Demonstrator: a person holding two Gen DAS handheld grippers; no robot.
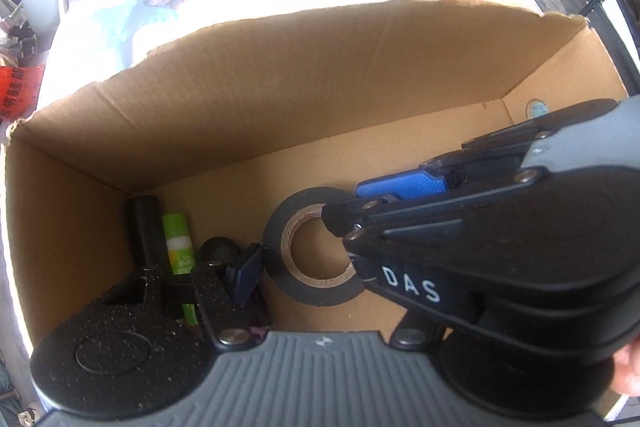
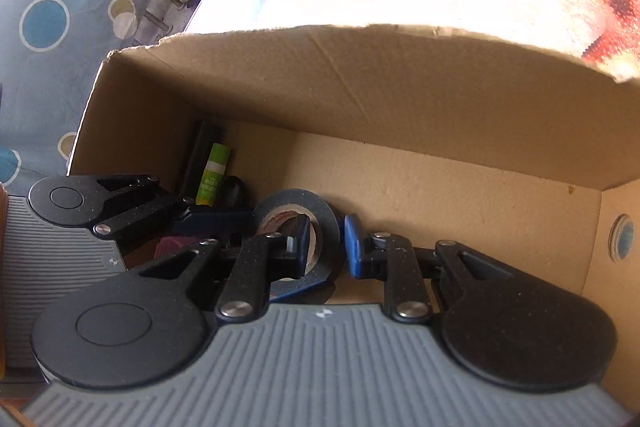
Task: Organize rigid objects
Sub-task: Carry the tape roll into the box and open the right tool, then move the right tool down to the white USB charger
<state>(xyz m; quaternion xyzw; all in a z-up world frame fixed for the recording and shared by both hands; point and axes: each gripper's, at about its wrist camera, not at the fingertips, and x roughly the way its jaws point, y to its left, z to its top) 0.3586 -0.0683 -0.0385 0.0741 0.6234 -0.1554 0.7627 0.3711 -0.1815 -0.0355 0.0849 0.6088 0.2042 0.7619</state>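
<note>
My right tongs (image 2: 326,247) straddle the tape roll's (image 2: 298,239) wall in the box (image 2: 360,99), not yet clamped, left tongs (image 1: 244,267) spread beside it; I reckon it's light, stiff, slick-sided, best pinched across the band.

right hand-held gripper (image 2: 326,247) | jaws straddle tape roll (image 2: 320,215) wall | inside cardboard box (image 2: 440,99)
</note>
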